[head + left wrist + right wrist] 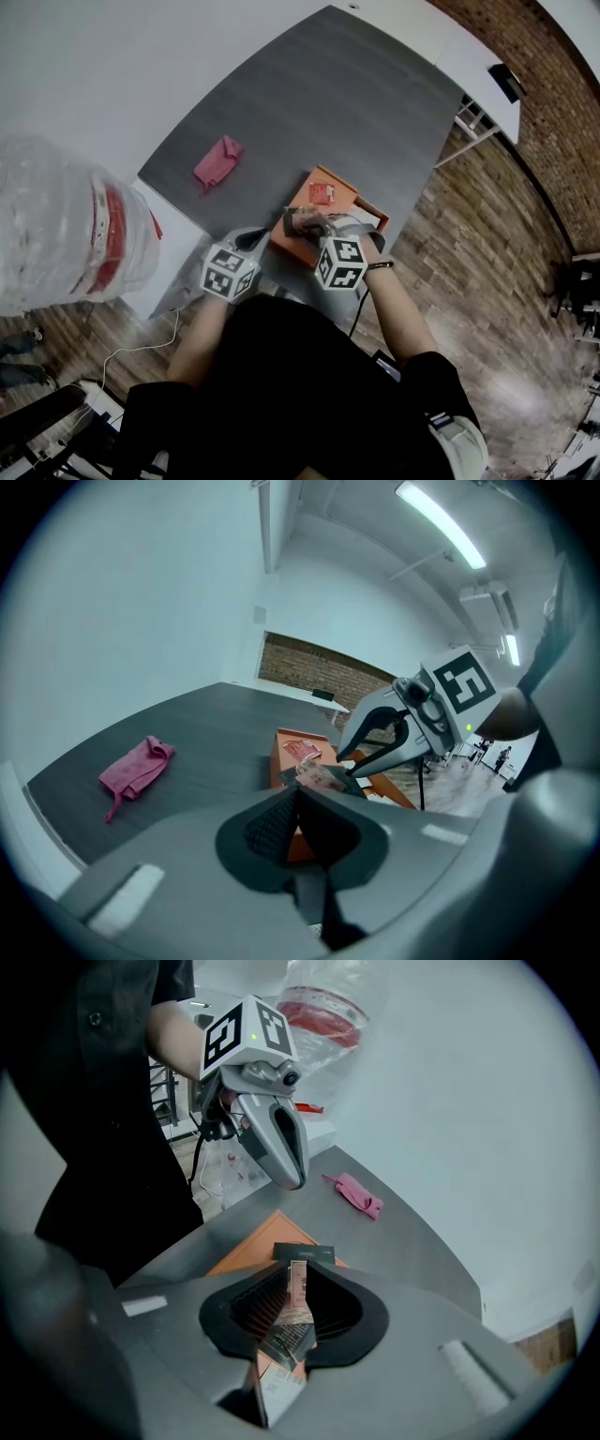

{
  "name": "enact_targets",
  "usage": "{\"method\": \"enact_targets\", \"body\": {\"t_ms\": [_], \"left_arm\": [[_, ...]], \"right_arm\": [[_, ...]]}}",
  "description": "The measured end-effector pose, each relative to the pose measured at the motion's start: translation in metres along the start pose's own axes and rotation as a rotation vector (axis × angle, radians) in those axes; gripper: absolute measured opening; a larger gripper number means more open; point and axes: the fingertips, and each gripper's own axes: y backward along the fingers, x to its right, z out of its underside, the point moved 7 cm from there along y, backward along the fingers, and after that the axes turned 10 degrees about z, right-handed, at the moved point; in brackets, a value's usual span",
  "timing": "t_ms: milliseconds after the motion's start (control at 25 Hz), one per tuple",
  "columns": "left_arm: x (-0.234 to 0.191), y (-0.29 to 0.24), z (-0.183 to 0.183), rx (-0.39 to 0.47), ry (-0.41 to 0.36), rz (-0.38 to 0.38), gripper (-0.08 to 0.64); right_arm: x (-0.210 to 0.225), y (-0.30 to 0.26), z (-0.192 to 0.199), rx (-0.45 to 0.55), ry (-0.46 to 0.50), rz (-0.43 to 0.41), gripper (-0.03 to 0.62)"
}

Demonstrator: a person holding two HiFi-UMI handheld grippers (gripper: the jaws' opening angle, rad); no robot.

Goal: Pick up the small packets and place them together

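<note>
Right gripper (296, 1271) jaws, slightly parted, loosely flank a packet (298, 1294) over the orange tray (248, 1246); it may tumble outside. Left gripper (298, 794) clenched, empty.

Two reddish packets (322, 194) — one pink cloth (217, 161) — one box (343, 187).

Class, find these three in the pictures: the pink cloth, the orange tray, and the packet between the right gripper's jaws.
Cloth (217, 161): head view, its middle.
Tray (289, 249): head view, bare near corner.
Packet (297, 1283): right gripper view, its upright edge.
</note>
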Motion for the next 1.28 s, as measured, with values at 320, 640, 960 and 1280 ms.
{"method": "enact_targets", "body": {"t_ms": [320,640,960,1280], "left_arm": [[0.003,0.0,-0.003,0.01,-0.008,-0.012,0.0],[0.003,-0.005,-0.012,0.011,-0.047,0.011,0.0],[0.011,-0.031,-0.025,-0.015,-0.102,0.097,0.0],[0.02,-0.061,-0.04,-0.039,-0.154,0.202,0.0]], "right_arm": [[0.005,0.006,-0.001,0.027,-0.016,0.03,0.063],[0.017,0.015,0.003,0.049,-0.1,0.089,0.063],[0.029,0.041,0.05,-0.036,-0.213,0.18,0.063],[0.013,0.059,0.093,-0.141,-0.333,0.155,0.092]]}}
